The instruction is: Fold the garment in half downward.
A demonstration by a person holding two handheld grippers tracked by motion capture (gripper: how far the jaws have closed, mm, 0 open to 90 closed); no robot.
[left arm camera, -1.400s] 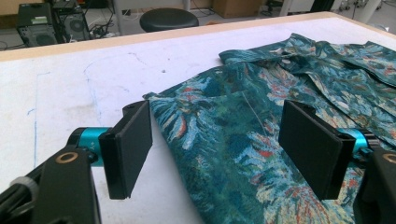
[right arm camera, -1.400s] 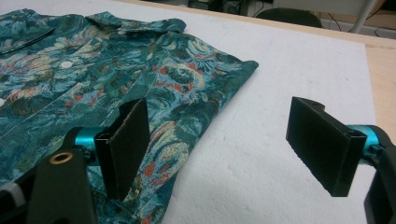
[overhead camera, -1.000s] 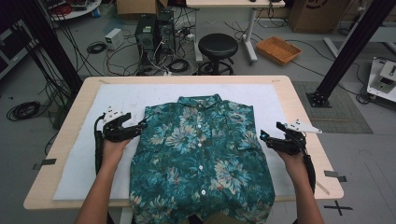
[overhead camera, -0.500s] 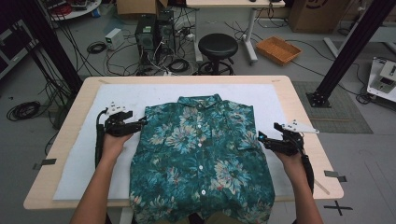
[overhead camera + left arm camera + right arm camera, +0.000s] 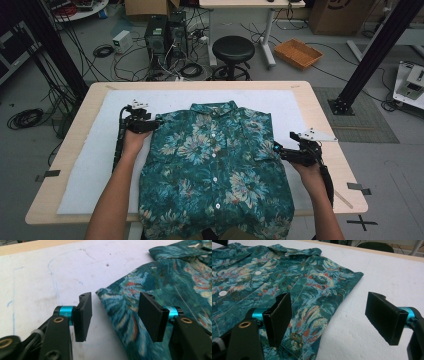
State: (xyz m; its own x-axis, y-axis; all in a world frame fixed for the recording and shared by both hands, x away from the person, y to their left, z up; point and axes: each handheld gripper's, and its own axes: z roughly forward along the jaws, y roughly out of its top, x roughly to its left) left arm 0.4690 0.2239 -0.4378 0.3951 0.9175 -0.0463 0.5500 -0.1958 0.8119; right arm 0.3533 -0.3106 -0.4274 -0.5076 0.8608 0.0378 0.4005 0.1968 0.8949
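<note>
Teal floral cloth runs straight away from us: the shirt (image 5: 215,170) lies flat and buttoned on the white pad (image 5: 95,160), long axis from the near table edge to the far side, collar pointing away. Its hem spills over the near edge and is cut off at the bottom of the high view, so we cannot see where it ends.

Nearest to us, our right gripper (image 5: 284,151) sits at the shirt's right side seam, jaws spread wide; in the right gripper view one black pad hangs over the fabric edge and the other over bare pad, nothing pinched. Whether the lower pad touches the cloth we cannot tell.

Farther up, our left gripper (image 5: 156,123) is at the left shoulder. Its jaws have just been closing, and in the left gripper view the sleeve's folded corner (image 5: 110,296) sits between them, yet the pads stand clear of it, half open, gripping nothing.

The weave looks soft and printed with pale leaves and red flecks, with small white buttons (image 5: 215,156) down the placket. The pad is matt and foam-like, marked with faint blue pen lines (image 5: 53,282), on a light wooden table (image 5: 330,125).
</note>
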